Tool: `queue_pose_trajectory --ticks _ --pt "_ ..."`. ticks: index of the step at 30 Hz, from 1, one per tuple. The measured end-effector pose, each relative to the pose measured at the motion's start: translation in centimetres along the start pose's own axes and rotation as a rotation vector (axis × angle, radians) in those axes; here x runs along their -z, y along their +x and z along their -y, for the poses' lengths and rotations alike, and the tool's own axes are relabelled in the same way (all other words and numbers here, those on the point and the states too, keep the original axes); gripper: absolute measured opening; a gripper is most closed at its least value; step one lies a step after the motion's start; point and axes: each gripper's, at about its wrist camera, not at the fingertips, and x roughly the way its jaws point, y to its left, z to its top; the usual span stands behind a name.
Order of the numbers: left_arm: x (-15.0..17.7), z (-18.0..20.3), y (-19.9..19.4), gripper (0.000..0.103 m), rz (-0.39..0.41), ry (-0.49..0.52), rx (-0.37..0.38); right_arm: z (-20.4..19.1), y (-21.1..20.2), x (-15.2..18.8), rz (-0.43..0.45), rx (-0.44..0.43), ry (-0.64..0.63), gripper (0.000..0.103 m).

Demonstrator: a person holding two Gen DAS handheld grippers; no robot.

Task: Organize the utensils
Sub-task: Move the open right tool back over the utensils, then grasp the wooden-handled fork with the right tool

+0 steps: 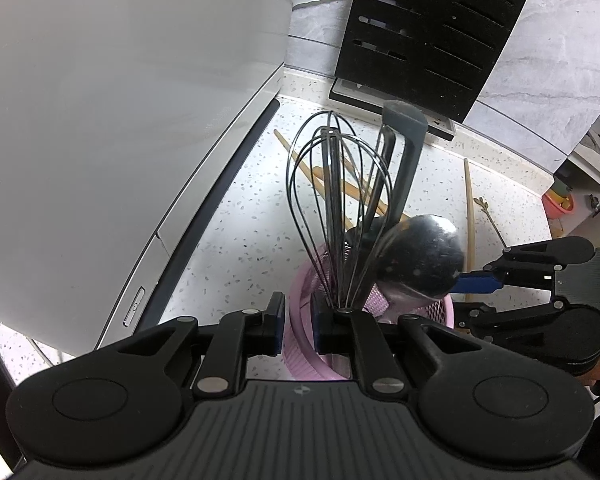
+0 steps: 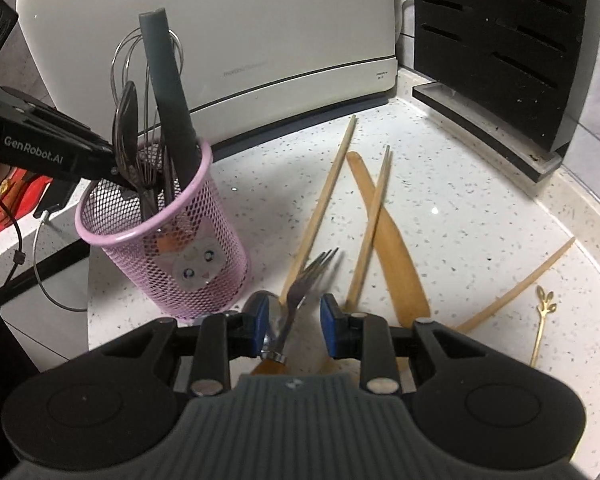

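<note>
Speckled white table (image 2: 460, 216) carries pink wire-mesh holder (image 2: 168, 248) bristling with wire whisk (image 1: 336, 200), left gripper (image 1: 298, 328) pinching its rim, jaws narrow; right gripper (image 2: 294, 320) low, jaws wide astride a wood-handled steel fork (image 2: 300, 292) among strewn wooden chopsticks (image 2: 320, 208).

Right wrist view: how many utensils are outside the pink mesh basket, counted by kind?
Wooden chopsticks: 3
Wooden spatula: 1
Fork: 1
Spoon: 1
Gold stick with leaf end: 1
Total outside the pink mesh basket: 7
</note>
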Motion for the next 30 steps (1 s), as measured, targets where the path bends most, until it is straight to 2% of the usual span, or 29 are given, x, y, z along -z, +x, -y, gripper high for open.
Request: queue_pose_trajectory --ticks 11,17,19,21,22,30 --pt "0.0 -0.1 -0.1 0.014 0.002 0.003 0.005 0.6 1.6 -0.6 -0.023 -0.015 0.096 0.027" --pt "0.0 -0.1 -0.1 0.014 0.004 0.001 0.004 0.7 2.4 -0.9 -0.026 -0.027 0.119 0.023" --pt "0.0 -0.1 -0.2 0.014 0.004 0.001 0.005 0.6 2.7 -1.0 -0.028 -0.033 0.123 0.014" --pt "0.0 -0.1 -0.1 0.014 0.004 0.0 0.004 0.7 2.8 -1.0 -0.03 -0.046 0.131 0.01" --pt "0.0 -0.1 -0.1 0.014 0.004 -0.002 0.006 0.7 2.9 -1.0 -0.03 -0.047 0.135 0.003" --pt "0.0 -0.1 -0.2 0.014 0.007 -0.004 0.004 1.0 2.7 -1.1 -0.029 -0.051 0.15 0.0"
